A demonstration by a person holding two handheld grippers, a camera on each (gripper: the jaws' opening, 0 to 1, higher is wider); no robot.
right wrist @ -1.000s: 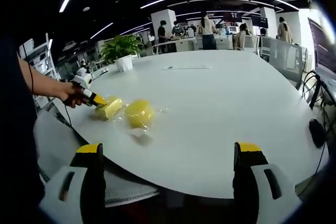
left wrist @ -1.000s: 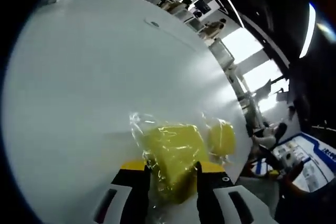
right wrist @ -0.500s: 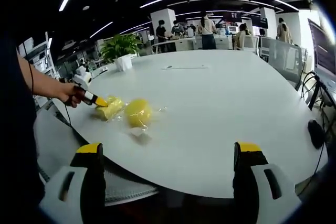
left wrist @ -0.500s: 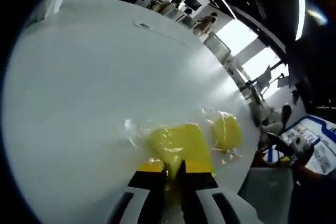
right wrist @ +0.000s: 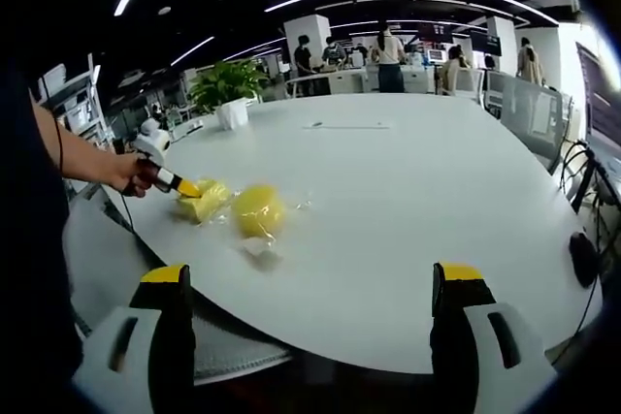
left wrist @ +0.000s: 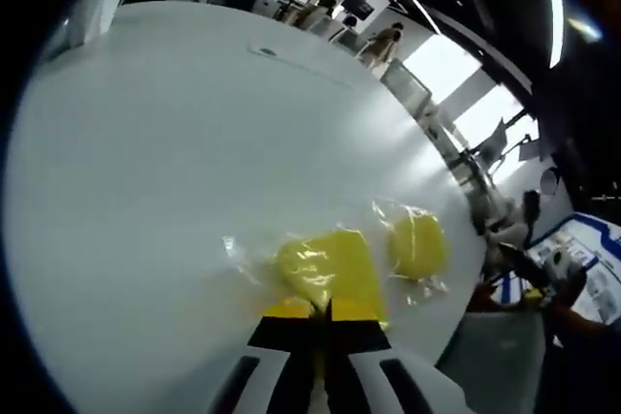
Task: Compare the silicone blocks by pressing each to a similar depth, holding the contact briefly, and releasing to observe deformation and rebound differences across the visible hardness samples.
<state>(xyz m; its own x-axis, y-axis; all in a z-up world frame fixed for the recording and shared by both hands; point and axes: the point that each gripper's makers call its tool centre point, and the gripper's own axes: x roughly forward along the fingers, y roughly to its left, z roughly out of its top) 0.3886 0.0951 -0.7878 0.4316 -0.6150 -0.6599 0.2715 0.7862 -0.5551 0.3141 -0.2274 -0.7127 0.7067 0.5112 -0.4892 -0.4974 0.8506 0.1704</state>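
Two yellow silicone blocks in clear plastic bags lie on a white round table (left wrist: 175,143). In the left gripper view the nearer, squarish block (left wrist: 325,264) sits right at my left gripper (left wrist: 321,315), whose jaws are pressed nearly together on its near edge. The rounder block (left wrist: 417,244) lies just to its right, untouched. In the right gripper view a hand holds the left gripper (right wrist: 178,184) against the squarish block (right wrist: 206,201), with the rounder block (right wrist: 258,210) beside it. My right gripper (right wrist: 315,332) hangs open near the table's front edge, far from both blocks.
A crumpled bit of clear wrap (right wrist: 258,247) lies in front of the rounder block. A thin flat strip (right wrist: 340,125) rests at the table's far side, with a potted plant (right wrist: 228,92) and several people behind it. Chairs (right wrist: 524,99) stand at the right.
The left jaws have closed from wide around the squarish block to nearly touching, squeezing its near edge. The right gripper has stayed open and still.
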